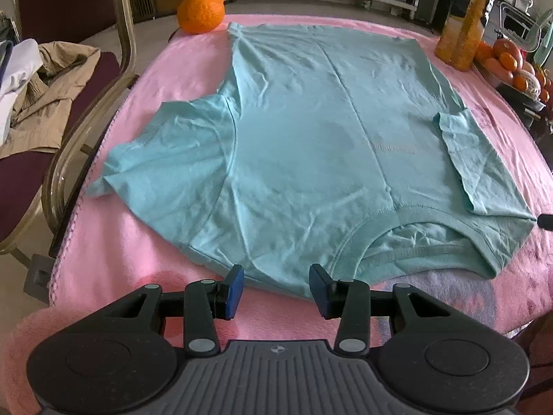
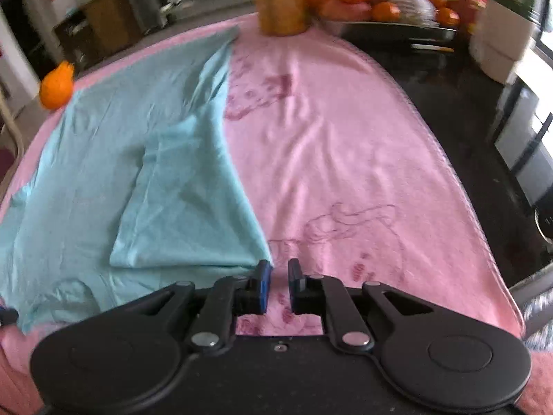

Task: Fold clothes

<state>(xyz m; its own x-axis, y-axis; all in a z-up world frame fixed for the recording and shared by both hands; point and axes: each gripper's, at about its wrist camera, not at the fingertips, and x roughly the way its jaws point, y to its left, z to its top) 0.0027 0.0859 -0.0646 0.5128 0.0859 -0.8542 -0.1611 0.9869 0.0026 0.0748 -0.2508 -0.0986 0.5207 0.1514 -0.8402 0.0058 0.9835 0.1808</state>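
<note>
A light teal T-shirt [image 1: 311, 121] lies flat on a pink blanket [image 1: 114, 276], its collar [image 1: 414, 242] nearest me. Its left sleeve [image 1: 172, 148] is spread out to the side. The right sleeve [image 1: 477, 159] is folded in over the body. My left gripper [image 1: 276, 290] is open at the shirt's near shoulder edge, with cloth lying just past its fingertips and nothing pinched. In the right wrist view my right gripper [image 2: 278, 287] hovers at the corner of the T-shirt [image 2: 138, 173] by the folded sleeve [image 2: 193, 207]. Its jaws stand a narrow gap apart, open, with only blanket showing between them.
An orange [image 1: 200, 10] sits at the far left corner. A tall orange-filled jar [image 1: 463, 17] and a tray of fruit [image 1: 511, 65] stand at the far right. A chair [image 1: 121, 52] with a beige garment is on the left. Dark tabletop [image 2: 449, 103] borders the blanket's right edge.
</note>
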